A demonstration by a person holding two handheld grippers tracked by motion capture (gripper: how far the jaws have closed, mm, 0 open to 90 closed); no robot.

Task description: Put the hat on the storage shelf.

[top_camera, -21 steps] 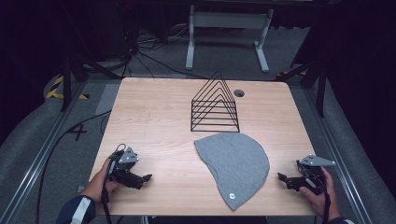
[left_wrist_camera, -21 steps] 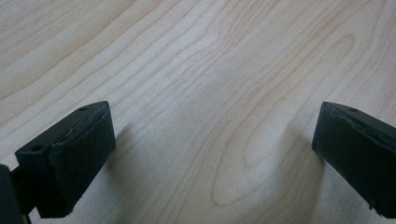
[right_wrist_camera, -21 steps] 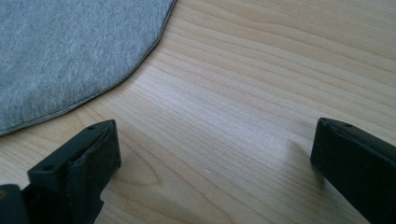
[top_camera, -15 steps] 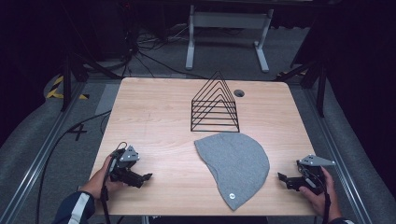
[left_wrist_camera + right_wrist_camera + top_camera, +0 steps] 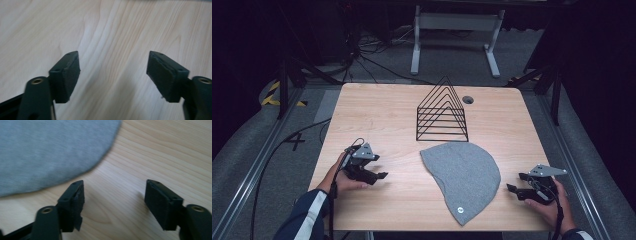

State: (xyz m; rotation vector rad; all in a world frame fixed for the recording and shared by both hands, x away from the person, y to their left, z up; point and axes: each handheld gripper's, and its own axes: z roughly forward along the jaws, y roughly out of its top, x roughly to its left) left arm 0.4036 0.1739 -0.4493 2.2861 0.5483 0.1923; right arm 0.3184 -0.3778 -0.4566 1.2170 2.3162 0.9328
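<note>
On the wooden table (image 5: 377,110), your left gripper (image 5: 381,175) and right gripper (image 5: 514,187) are resting with jaws spread, grey beanie (image 5: 464,172) is lying flat between them, black wire rack (image 5: 442,112) is standing unfilled behind it.

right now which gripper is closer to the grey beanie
Right. The right gripper sits just off the grey beanie, the left gripper farther off across bare table.

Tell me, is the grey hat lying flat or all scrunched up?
Flat. The grey hat lies spread smooth on the table, no bunching or raised folds visible, in front of the black wire rack.
</note>
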